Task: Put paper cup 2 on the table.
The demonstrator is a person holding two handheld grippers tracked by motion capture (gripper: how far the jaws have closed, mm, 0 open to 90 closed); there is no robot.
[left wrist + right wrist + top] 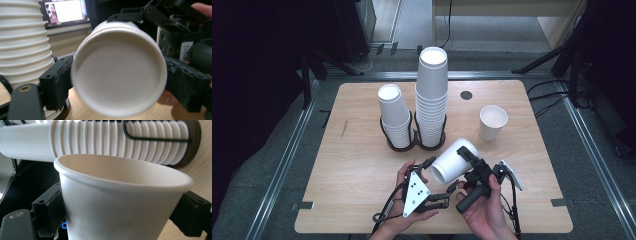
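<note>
A white paper cup [451, 165] hangs tilted above the table's front, its mouth turned toward the left hand. My right gripper [466, 159] is shut on its wall; in the right gripper view the cup [120, 195] sits between the two black jaws of this gripper [120, 215]. My left gripper [438, 179], with its grey plate on top, faces the cup's mouth. In the left gripper view the round rim [120, 72] stands in front of my left gripper [121, 86], whose jaws stand apart on either side of it, open. The right gripper's jaws clamp the cup from above and from the right there.
Two stacks of white cups, a short stack [394, 117] and a tall stack [432, 100], stand in a black wire holder [414, 145] at mid-table. A single cup [492, 122] stands upright to the right. A dark round hole [466, 95] marks the wooden table [357, 170] at the back.
</note>
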